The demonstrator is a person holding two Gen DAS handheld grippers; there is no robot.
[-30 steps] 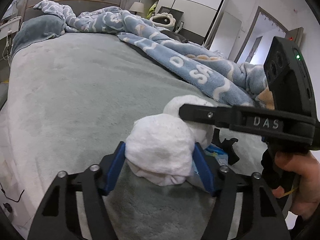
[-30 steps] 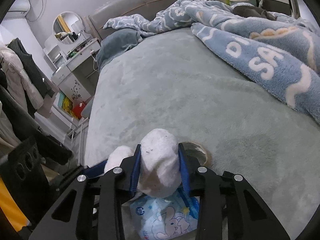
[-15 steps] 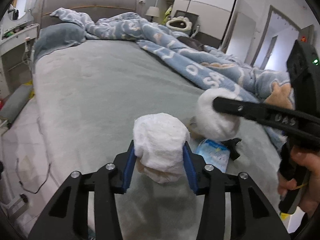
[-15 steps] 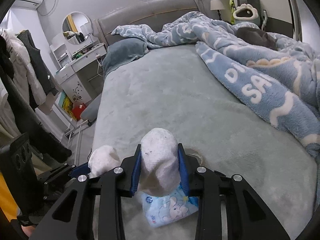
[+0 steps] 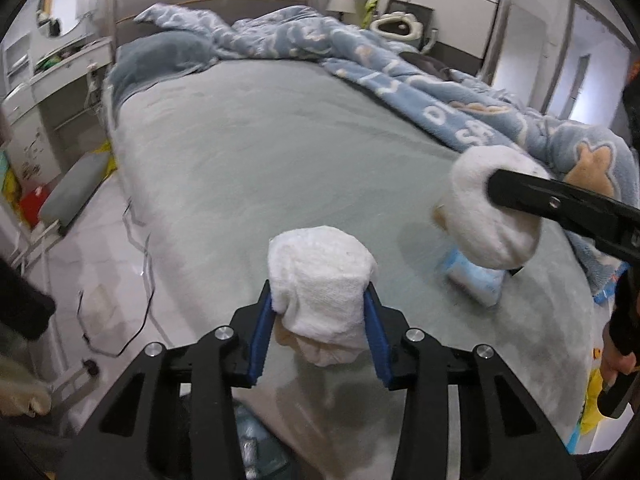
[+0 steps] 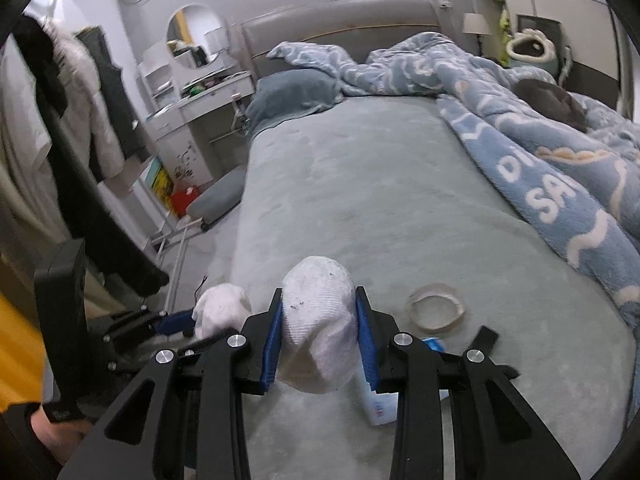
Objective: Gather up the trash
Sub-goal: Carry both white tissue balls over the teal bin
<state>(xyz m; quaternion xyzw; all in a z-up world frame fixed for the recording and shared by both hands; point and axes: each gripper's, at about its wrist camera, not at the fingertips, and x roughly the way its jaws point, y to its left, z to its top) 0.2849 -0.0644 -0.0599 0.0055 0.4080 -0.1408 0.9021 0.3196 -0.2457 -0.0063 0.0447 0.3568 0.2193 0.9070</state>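
My left gripper [image 5: 318,312] is shut on a balled white sock [image 5: 320,276] and holds it above the near edge of the grey-green bed [image 5: 260,152]. My right gripper [image 6: 318,332] is shut on a second balled white sock [image 6: 316,332], also above the bed. Each gripper shows in the other's view: the right one with its sock [image 5: 488,220] at the right, the left one with its sock [image 6: 220,312] at the lower left. A blue-white tissue pack [image 5: 476,276] lies on the bed under the right gripper. A clear tape ring [image 6: 438,310] lies beside it.
A blue patterned blanket [image 6: 560,168] covers the right side of the bed. A blue-grey pillow [image 5: 160,56] lies at the headboard. A dresser [image 6: 192,96] and hanging clothes [image 6: 60,100] stand left of the bed. A cable [image 5: 136,276] trails on the floor.
Both grippers have lifted and pulled back from the bed with their socks. They have moved apart sideways. The tissue pack and tape ring stay on the bed.
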